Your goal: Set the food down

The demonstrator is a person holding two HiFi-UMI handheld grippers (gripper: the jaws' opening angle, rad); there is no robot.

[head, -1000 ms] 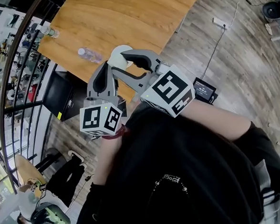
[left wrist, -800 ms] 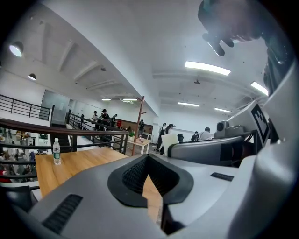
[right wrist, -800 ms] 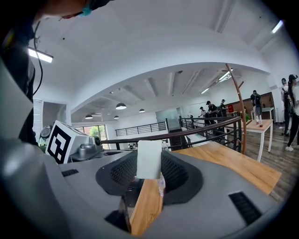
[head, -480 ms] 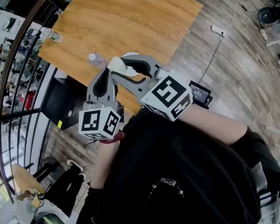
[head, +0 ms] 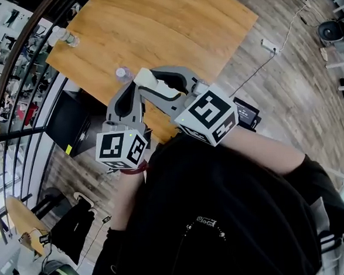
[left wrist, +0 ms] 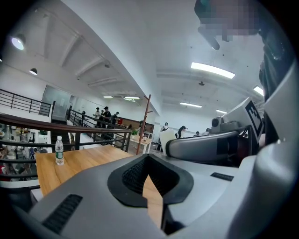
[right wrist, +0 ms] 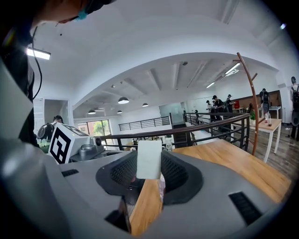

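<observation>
A white, flat-sided piece of food [right wrist: 149,159] sits between the black pads of my right gripper [right wrist: 149,164], which is shut on it. From the head view the food [head: 144,78] shows as a pale lump at the right gripper's [head: 148,80] tip, over the near edge of the wooden table [head: 164,23]. My left gripper [head: 125,94] is held just left of it, close to my chest. In the left gripper view its jaws [left wrist: 148,164] meet at the tip with nothing between them. The right gripper's arm crosses on the right.
A plastic water bottle [head: 122,74] lies on the table just behind the gripper tips. Another bottle [head: 65,36] stands at the far left corner. A black railing [head: 16,92] runs left of the table. A black box [head: 74,120] and a power strip [head: 269,44] are on the floor.
Both grippers keep their pose and the food stays gripped. The table and the lying bottle have drifted closer to the gripper tips in the head view.
</observation>
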